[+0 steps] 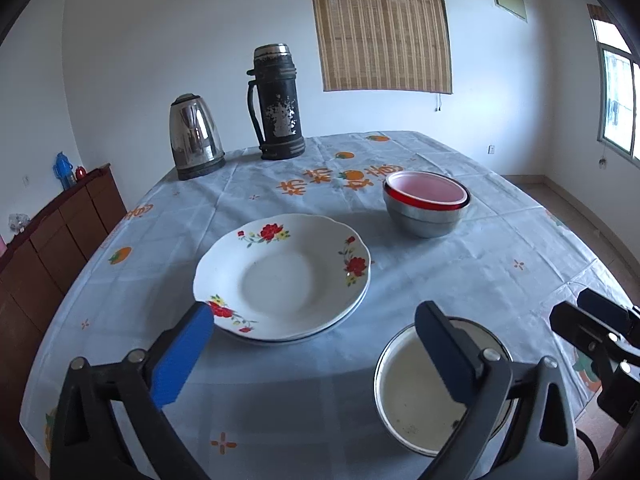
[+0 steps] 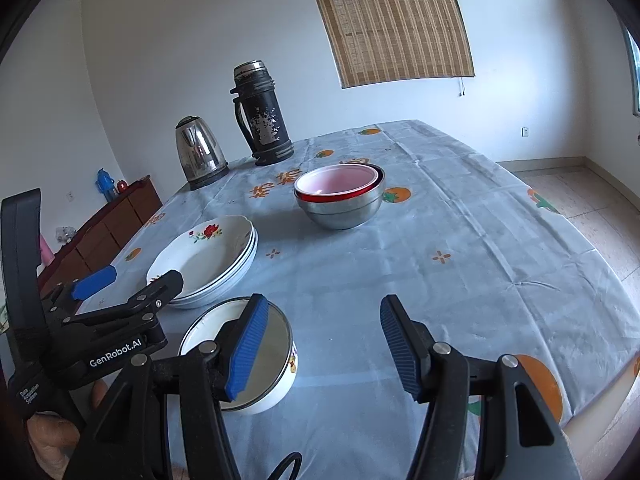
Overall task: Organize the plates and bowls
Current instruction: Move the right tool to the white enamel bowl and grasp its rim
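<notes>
- Left tool (image 1: 316,344) tilted down toward the worktop (image 1: 460,272), jaws spread wide, nothing pinched – blue pad (image 1: 182,356) on one finger, dark pad on the other.
- Right tool (image 2: 324,344) also tilted down, jaws apart about halfway, nothing between the pads – only bare cloth in the gap.
- A bit of the person's hand (image 2: 52,436) shows under the left tool in the right wrist view; rest of the arm hidden.
- Enamel bowl (image 1: 416,392) – upright, mouth up, round, white inside with a metal rim; sits right under the left tool's right finger, which overlaps its rim in the left view. Cannot tell if they touch. In the right wrist view it lies behind the right tool's left finger, between the two tools.
- Stack of floral plates (image 1: 280,276) – flat, face up, just ahead of the left tool, near its left fingertip; left and ahead of the right tool.
- Red bowl (image 1: 426,194) nested in a steel bowl (image 1: 424,220), both upright, well ahead of both tools, mid worktop.
- Kettle (image 1: 196,136) and black thermos (image 1: 276,104) stand upright at the far edge, side by side, well apart from the tools.
</notes>
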A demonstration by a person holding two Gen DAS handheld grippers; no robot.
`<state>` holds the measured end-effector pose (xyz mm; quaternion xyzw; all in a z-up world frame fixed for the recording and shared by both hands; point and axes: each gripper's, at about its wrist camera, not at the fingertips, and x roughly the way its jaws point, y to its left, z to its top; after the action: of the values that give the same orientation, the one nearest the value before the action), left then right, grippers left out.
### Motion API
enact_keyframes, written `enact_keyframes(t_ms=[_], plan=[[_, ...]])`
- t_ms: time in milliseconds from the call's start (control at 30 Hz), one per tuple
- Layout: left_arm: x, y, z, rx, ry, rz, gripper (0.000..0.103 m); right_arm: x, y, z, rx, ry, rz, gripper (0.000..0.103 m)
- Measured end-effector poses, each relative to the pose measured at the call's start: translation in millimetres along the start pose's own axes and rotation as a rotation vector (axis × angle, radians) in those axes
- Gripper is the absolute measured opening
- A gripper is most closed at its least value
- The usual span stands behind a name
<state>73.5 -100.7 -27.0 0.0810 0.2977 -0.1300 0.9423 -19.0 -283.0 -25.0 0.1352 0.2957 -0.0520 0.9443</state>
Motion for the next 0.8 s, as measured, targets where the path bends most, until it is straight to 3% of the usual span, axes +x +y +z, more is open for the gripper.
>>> enact_keyframes(t_ms=[200, 400, 500, 600, 800], plan=[[-3.6, 6.8, -8.8, 0.002, -0.010, -0.011, 0.102, -0.3, 1.0, -5.1, -0.021, 0.006, -0.005, 0.061], [2.6, 17.4, -17.1, -0.028, 0.034, -0.050, 0.102, 9.4, -4.0, -20.0, -0.015, 0.054, 0.014, 0.061], [5.9, 14.7, -22.3, -0.031, 0.060, -0.098, 0.098, 12.6, -3.9, -24.2, -0.011, 0.069, 0.037, 0.059], [9.7, 6.0, -27.6, -0.002, 0.090, -0.114, 0.086, 16.5, -2.1, -25.9, -0.014, 0.094, 0.054, 0.050], [14.2, 2.0, -33.4, 0.003, 0.131, -0.150, 0.085, 6.8, -3.7, -29.5, -0.028, 0.130, 0.080, 0.048]])
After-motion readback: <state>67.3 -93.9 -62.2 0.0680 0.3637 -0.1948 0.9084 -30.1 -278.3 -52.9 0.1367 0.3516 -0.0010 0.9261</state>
